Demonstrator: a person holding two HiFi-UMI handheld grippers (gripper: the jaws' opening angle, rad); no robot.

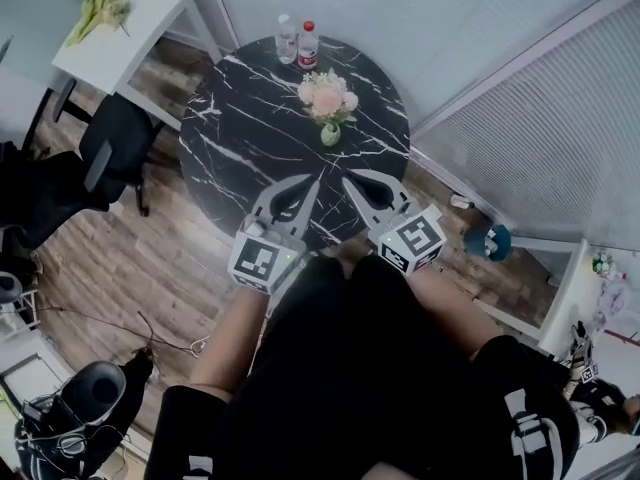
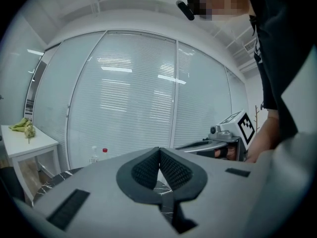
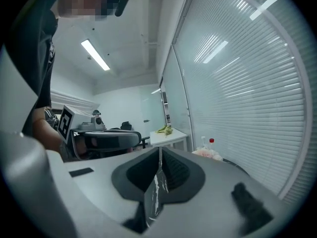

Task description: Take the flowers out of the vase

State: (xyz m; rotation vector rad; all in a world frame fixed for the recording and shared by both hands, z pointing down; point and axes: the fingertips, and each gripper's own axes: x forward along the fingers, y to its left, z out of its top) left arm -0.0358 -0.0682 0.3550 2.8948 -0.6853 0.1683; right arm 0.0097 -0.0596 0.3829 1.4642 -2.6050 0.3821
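- Person's lap (image 1: pixel 340 368), in black clothing, fills the bottom of the head view; both forearms reach forward from it.
- Left hand-held gripper (image 1: pixel 312 186): clenched, pads meeting at the tips with nothing between them, poised over the near edge of the tabletop (image 1: pixel 240 118).
- Right hand-held gripper (image 1: pixel 350 184): likewise clenched and empty, just beside the left one, the two tips angled towards each other.
- Flowers (image 1: pixel 328 95): a small bunch of pale pink and cream blooms standing in the vase (image 1: pixel 330 134), on the far half of the round black marbled tabletop, well apart from both grippers.
- Two bottles (image 1: pixel 297 42) stand at the far rim, behind the flowers.
- Handling, as a judgement: the bunch looks light and soft, with petals that would crush easily and thin stems that would bend. The best hold is probably on the gathered stems just above the vase's mouth, below the blooms.
- The vase looks small and light, so it may tip or lift with the stems. One gripper steadying its body while the other draws the bunch straight up seems prudent.
- Both grippers must open before any grasp.
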